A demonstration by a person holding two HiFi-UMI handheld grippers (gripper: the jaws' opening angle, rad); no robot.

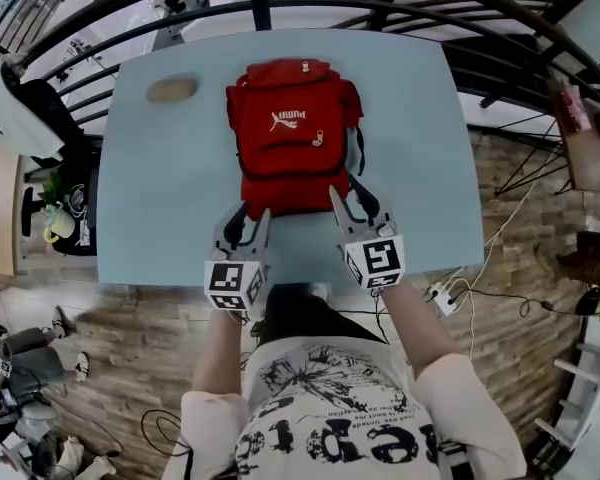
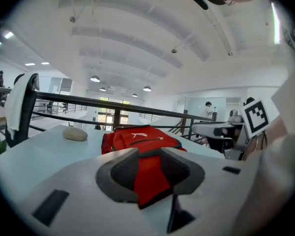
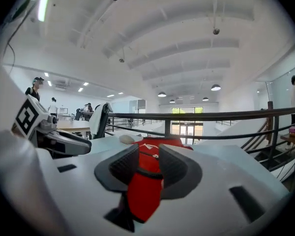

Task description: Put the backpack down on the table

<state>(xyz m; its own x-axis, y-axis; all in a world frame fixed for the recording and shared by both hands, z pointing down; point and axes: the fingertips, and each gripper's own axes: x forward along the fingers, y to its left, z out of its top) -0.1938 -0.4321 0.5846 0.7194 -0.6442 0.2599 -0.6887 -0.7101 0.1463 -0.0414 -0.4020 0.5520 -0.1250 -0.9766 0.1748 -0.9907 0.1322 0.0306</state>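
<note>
The red backpack (image 1: 290, 133) lies flat on the pale blue table (image 1: 170, 198), its white logo facing up. Both grippers hover at its near edge, over the black shoulder straps (image 1: 366, 200). My left gripper (image 1: 248, 218) is at the near left corner. In the left gripper view the jaws (image 2: 150, 168) stand apart, and the red backpack (image 2: 142, 141) shows through the gap with nothing pressed. My right gripper (image 1: 358, 206) is at the near right corner. Its jaws (image 3: 146, 166) stand apart too. A black strap crosses the gap low down, with the backpack (image 3: 155, 149) beyond.
A flat tan oval object (image 1: 172, 89) rests on the table's far left. A black railing (image 1: 380, 8) curves behind the table. A chair draped with white cloth (image 1: 20, 108) stands to the left. Cables and a power strip (image 1: 442, 296) lie on the wooden floor at right.
</note>
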